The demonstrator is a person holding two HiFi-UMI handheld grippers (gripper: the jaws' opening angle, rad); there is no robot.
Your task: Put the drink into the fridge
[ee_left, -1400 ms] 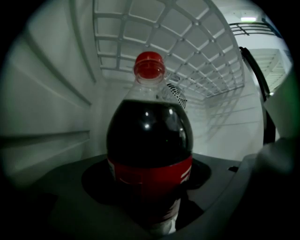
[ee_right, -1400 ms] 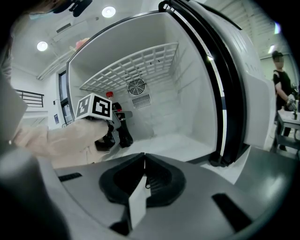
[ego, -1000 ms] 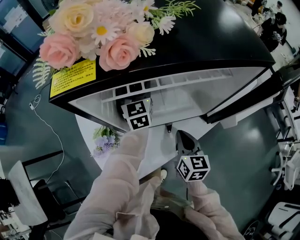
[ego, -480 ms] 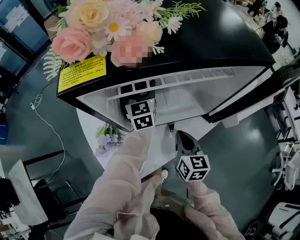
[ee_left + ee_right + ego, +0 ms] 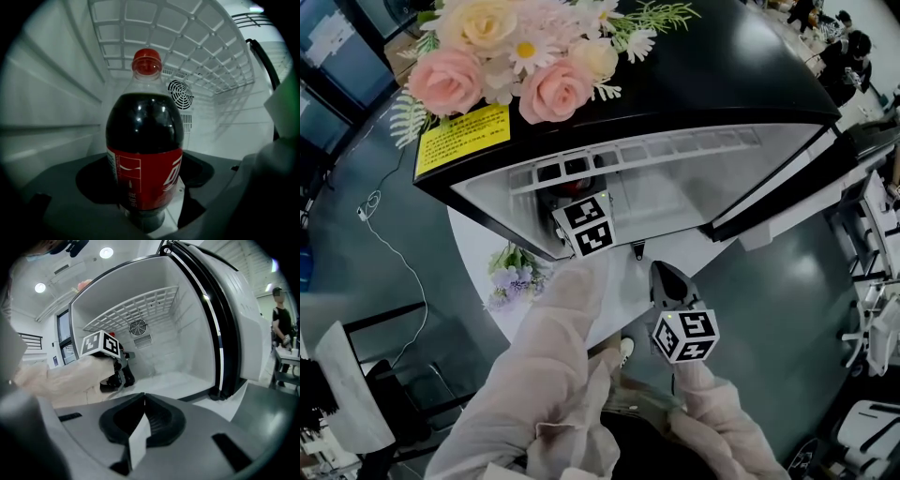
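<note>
Freshly spread, my left tongs (image 5: 147,213) flank the bottle (image 5: 144,140) — heavy, slick, I'd judge; grip its labelled waist. Right tongs (image 5: 140,425) pressed together.

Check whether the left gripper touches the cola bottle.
Cannot tell. In its own view the left gripper has just opened wider around the cola bottle: floor shows right of the base, but leftward bottle and dark pad merge.

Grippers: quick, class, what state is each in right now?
Left gripper: open, jaws just been opening; red-capped dark cola bottle stands between them.
Right gripper: closed, empty.
</note>
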